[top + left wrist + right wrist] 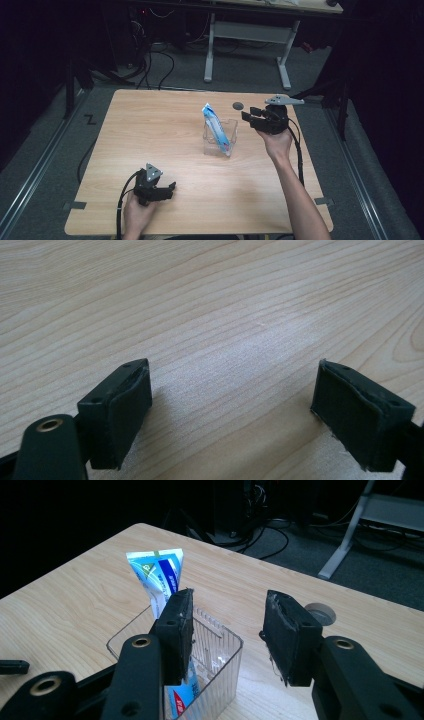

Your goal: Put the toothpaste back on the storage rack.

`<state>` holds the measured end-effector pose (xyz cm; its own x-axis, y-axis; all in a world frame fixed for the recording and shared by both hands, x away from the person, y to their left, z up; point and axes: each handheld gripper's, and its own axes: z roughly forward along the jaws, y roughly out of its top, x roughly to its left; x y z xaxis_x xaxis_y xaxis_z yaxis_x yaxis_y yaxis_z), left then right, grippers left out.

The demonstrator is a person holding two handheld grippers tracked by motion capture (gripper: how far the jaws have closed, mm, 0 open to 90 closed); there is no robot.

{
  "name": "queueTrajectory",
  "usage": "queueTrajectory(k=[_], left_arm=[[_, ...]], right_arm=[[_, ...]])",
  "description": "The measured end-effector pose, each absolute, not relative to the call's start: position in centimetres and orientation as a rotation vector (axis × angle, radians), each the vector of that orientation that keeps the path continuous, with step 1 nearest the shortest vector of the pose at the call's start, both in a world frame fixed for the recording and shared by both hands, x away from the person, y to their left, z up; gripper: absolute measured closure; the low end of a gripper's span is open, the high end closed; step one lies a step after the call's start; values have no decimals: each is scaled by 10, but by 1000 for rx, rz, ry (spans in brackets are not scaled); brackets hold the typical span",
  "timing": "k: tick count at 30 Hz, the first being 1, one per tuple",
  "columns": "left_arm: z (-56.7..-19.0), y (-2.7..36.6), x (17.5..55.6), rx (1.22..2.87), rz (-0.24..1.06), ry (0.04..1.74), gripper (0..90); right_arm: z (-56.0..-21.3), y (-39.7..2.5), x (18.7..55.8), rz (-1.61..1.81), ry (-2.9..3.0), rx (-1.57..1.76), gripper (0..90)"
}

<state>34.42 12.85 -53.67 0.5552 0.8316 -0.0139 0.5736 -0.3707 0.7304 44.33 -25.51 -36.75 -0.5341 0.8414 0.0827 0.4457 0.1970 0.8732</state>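
Near the table's front edge, the left gripper (159,191) is held low over bare pale wood, its padded black jaws spread wide with nothing between them. Farther back, near the middle of the wooden table (150,130), a soft blue-and-white tube (218,129) is seen standing slanted in a clear ribbed plastic box (231,131), its flat crimped end up. Just beside the box, the right gripper (251,118) is held released and empty. Beyond lie grey carpet, cables and white desk legs (284,65).

Table (165,130) brightly lit from above; surroundings dark; soft glare on wood; high view slightly blurred.
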Motion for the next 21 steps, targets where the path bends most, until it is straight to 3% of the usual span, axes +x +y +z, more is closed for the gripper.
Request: queueTrajectory(k=[21], left_arm=[[-537, 129, 344, 2087, 471, 1125, 163]], right_arm=[[-358, -270, 426, 1251, 2043, 1201, 547]])
